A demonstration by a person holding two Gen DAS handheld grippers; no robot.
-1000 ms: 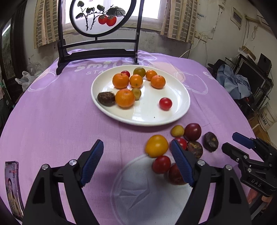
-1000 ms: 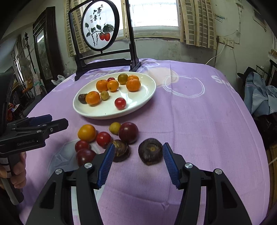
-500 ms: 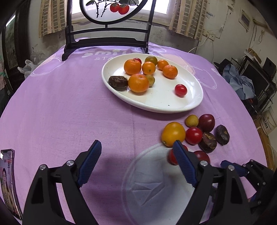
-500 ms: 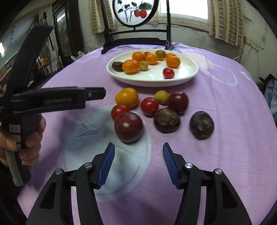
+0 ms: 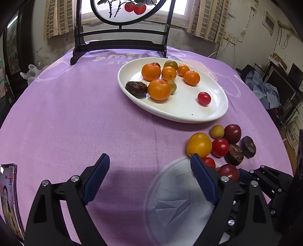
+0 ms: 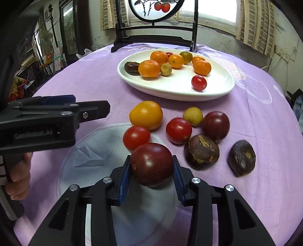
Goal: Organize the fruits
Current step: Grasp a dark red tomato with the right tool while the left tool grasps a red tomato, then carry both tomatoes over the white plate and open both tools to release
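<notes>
Right gripper [image 6: 151, 168]: clenched on the dark red tomato [image 6: 151, 163]; its jaws have just been closing, and both blue pads now press the fruit's sides.
Dark red tomato: on the purple tablecloth [image 6: 90, 79], nearest the camera of the loose fruit, on the near side of the white plate [image 6: 170, 92], over a pale round print in the cloth.
Left gripper [image 5: 149, 170]: released; its jaws have just been opening and stand wide, with bare cloth between them, on the near side of the plate and left of the loose fruit.
Left gripper, seen from the right wrist: at the left edge, level over the cloth, a person's hand [image 6: 19, 176] around its handle.
Loose fruit: between the plate and the held tomato lie a yellow-orange tomato [image 6: 145, 114], two red tomatoes [image 6: 136, 137] [image 6: 179, 130], a small yellowish fruit [image 6: 192, 116] and a second dark red tomato [image 6: 215, 125].
Brown fruits: two wrinkled dark brown fruits [image 6: 201, 151] [image 6: 242, 158] lie right of the held tomato, on the near side of the plate.
White plate: holds five oranges [image 6: 149, 68], a dark brown fruit [image 6: 131, 66] at its left edge, a red cherry tomato [image 6: 198, 82] alone toward its near right, and a few smaller fruits.
Beyond the plate: a black stand with a round painted panel [image 6: 157, 7] rises at the far side of the table.
Phone [image 5: 8, 196]: at the near left table edge, well apart from the plate.
</notes>
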